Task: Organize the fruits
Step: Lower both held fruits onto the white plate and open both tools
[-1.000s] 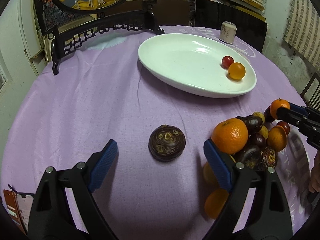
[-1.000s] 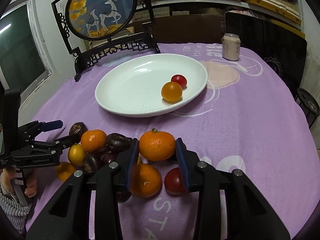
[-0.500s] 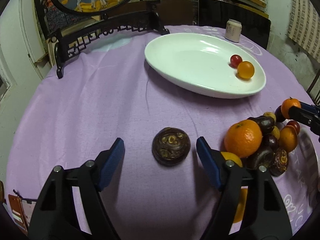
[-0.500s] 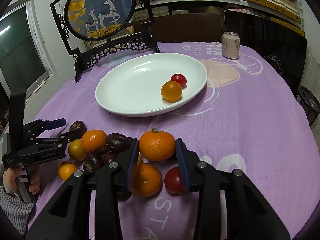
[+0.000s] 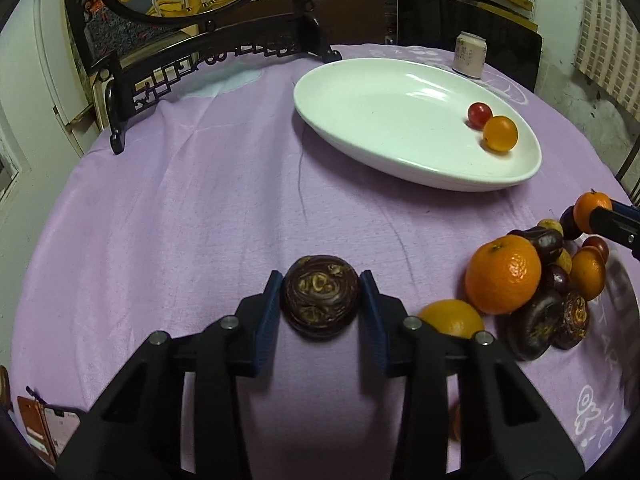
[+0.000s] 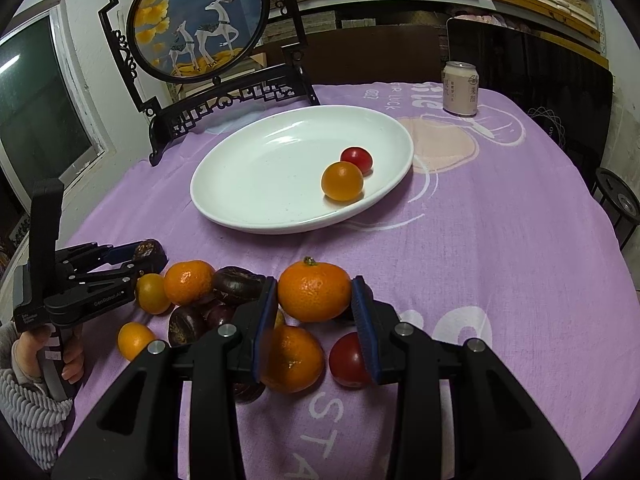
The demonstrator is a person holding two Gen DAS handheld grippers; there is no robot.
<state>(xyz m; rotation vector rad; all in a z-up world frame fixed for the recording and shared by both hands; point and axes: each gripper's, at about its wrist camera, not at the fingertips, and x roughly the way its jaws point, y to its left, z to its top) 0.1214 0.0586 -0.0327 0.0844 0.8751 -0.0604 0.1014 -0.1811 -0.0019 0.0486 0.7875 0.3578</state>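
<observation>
My left gripper (image 5: 320, 294) is shut on a dark brown passion fruit (image 5: 320, 296) resting on the purple cloth; it also shows at the left of the right wrist view (image 6: 146, 254). My right gripper (image 6: 314, 298) is shut on an orange tangerine (image 6: 314, 290), seen far right in the left wrist view (image 5: 592, 208). A pile of tangerines and dark fruits (image 5: 532, 284) lies between them (image 6: 200, 300). A white oval plate (image 5: 384, 152) holds a red tomato (image 6: 356, 159) and a small orange fruit (image 6: 342, 181).
A framed deer picture on a black carved stand (image 6: 200, 28) is at the back left. A pale drink can (image 6: 460, 88) stands behind the plate. A red tomato (image 6: 348, 360) and a tangerine (image 6: 292, 360) lie under my right gripper. A dark chair back (image 5: 468, 28) is beyond the table.
My left gripper moved forward and closed its fingers onto the passion fruit. My right gripper stayed shut on the tangerine, hardly moving.
</observation>
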